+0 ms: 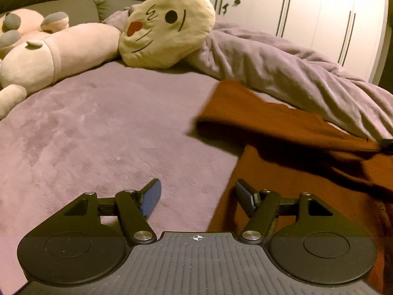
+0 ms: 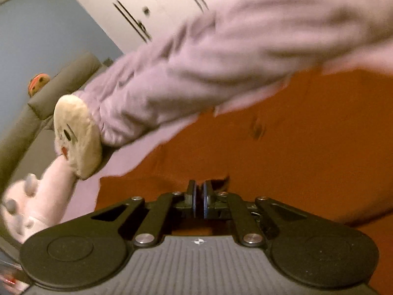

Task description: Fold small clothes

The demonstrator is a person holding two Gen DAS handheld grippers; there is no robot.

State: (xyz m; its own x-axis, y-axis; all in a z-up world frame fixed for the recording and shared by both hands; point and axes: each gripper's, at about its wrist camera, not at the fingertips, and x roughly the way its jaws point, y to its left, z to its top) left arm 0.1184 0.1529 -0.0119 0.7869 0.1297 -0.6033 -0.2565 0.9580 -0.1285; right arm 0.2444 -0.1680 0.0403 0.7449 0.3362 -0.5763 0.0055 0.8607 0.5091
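Garment (image 2: 282, 147) blurred, edge hidden between fingers (image 2: 205, 196)

Lilac bed (image 1: 98, 127): rust garment (image 1: 282, 184), plush toys (image 1: 167, 29).

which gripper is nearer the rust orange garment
Right. The right gripper has its fingers shut with the rust orange garment right at their tips. The left gripper is open, straddling the garment's left edge without gripping it.

White wardrobe (image 1: 307, 7); blue wall (image 2: 36, 36); lilac bed (image 1: 98, 127).
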